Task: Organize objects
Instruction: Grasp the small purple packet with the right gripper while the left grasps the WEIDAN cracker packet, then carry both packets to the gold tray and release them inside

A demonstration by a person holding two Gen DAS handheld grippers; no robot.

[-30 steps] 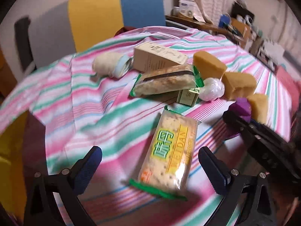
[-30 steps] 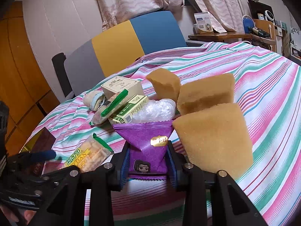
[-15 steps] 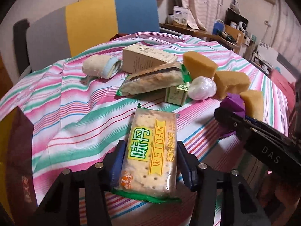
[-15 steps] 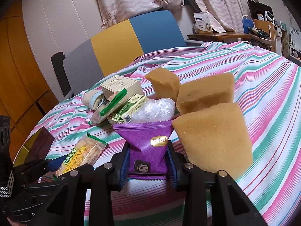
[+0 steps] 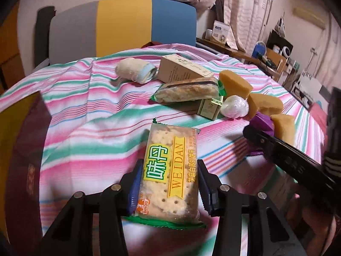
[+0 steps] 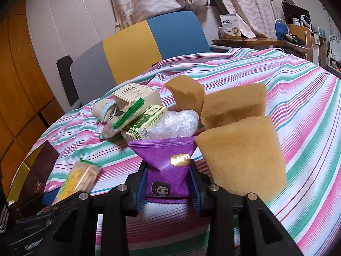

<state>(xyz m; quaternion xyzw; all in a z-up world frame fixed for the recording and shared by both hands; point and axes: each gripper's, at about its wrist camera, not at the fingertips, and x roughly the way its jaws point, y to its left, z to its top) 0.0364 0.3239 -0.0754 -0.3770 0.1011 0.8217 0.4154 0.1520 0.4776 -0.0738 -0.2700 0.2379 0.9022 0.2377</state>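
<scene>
left tongs: left gripper (image 5: 168,183) has just been closing its jaws, and the blue pads now sit against both long edges of the cracker pack (image 5: 169,170), so it's clamped on that

cracker pack: clear wrapper, yellow-green WEIDAN label, green crimped ends, lying flat on the striped tablecloth (image 5: 85,111), near end between the jaws, far end pointing at the pile

right tongs: right gripper (image 6: 167,183) is narrow and pinching the purple snack pouch (image 6: 165,162) by its lower end, pads pressed on both sides

purple pouch: triangle-ish, little cartoon face near the bottom, gold label in the middle, wide end fanning out toward the pile

sponges: 3 tan sponge blocks (image 6: 240,155) bunched just right of the pouch; the nearest 1 looks like it's touching it

pile behind the pouch: small green-and-cream box (image 6: 145,123), crinkly clear plastic ball (image 6: 177,123), a 2nd long snack bar with green ends (image 5: 187,91) leaning on the green box, tan carton (image 5: 183,70) behind that, rolled sock (image 5: 136,72) off to the left

table edge: dark maroon box (image 6: 40,168) at the left rim, near the cracker pack

background: chair with grey, yellow and blue back panels (image 6: 149,44) behind the table
</scene>
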